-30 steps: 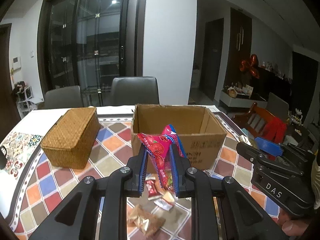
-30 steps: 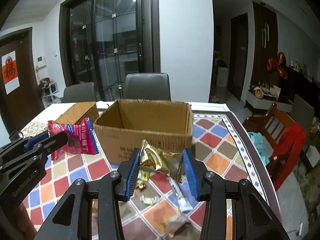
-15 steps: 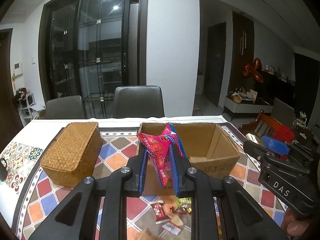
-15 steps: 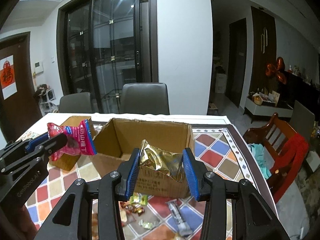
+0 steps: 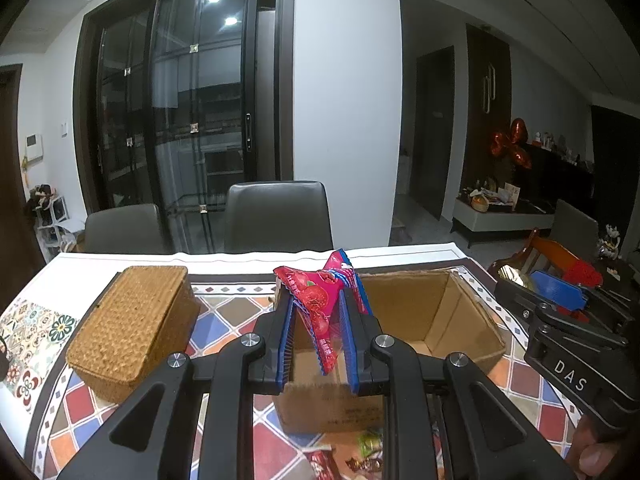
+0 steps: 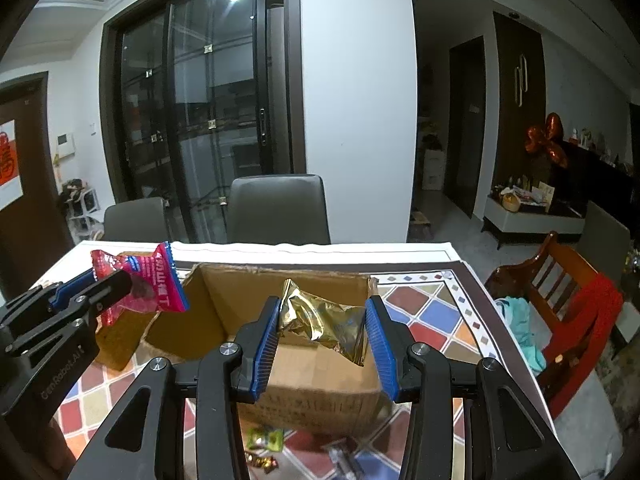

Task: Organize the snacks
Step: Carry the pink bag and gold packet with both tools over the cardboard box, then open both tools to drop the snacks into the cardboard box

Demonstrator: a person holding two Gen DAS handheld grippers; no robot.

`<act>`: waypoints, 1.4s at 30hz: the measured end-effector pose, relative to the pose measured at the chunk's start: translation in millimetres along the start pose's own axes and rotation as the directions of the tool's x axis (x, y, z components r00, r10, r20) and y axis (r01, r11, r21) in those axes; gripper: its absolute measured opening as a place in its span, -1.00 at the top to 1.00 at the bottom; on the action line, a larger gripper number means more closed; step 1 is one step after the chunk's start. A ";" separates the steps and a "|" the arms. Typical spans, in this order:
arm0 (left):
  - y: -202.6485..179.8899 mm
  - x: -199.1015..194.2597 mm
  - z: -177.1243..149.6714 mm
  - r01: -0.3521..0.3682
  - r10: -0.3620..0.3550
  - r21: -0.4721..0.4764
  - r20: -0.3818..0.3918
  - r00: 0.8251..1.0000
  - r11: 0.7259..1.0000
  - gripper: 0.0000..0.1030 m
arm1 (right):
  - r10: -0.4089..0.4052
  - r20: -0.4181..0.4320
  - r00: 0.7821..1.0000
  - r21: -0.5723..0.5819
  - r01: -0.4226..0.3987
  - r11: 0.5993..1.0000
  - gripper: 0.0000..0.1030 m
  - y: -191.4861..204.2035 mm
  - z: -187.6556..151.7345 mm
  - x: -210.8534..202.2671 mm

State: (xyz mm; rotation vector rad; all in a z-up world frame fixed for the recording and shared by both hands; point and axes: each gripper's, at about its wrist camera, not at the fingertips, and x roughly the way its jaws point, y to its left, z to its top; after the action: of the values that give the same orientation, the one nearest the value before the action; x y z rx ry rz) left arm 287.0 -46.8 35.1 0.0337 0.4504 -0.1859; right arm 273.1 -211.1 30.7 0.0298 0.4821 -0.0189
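Note:
My left gripper (image 5: 318, 308) is shut on a red and blue snack packet (image 5: 320, 300) and holds it above the left front part of the open cardboard box (image 5: 436, 320). My right gripper (image 6: 322, 316) is shut on a crinkled gold snack packet (image 6: 324, 320) and holds it above the front of the same box (image 6: 256, 300). The left gripper with its red packet (image 6: 138, 284) shows at the left of the right wrist view. The right gripper (image 5: 560, 300) shows at the right of the left wrist view.
A woven lidded basket (image 5: 136, 324) stands left of the box on the patterned tablecloth (image 5: 80, 404). Several loose small snacks (image 6: 262, 446) lie in front of the box. Dark chairs (image 5: 278, 216) stand behind the table; a wooden chair (image 6: 560, 304) is to the right.
Both grippers have risen and moved forward with their packets, from in front of the box to above its front edge. The loose snacks have dropped to the bottom of both views.

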 end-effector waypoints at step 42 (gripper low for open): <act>-5.6 34.1 -3.8 -0.078 0.079 0.018 -0.040 0.996 0.997 -0.32 | -0.051 -0.042 0.998 0.002 0.051 0.999 -0.57 -3.6 2.0 36.8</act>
State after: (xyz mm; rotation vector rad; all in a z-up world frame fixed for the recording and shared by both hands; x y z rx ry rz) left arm 314.5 -57.8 16.9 0.0713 0.4878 -0.1121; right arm 306.5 -215.2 15.4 0.0213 0.5247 -0.0695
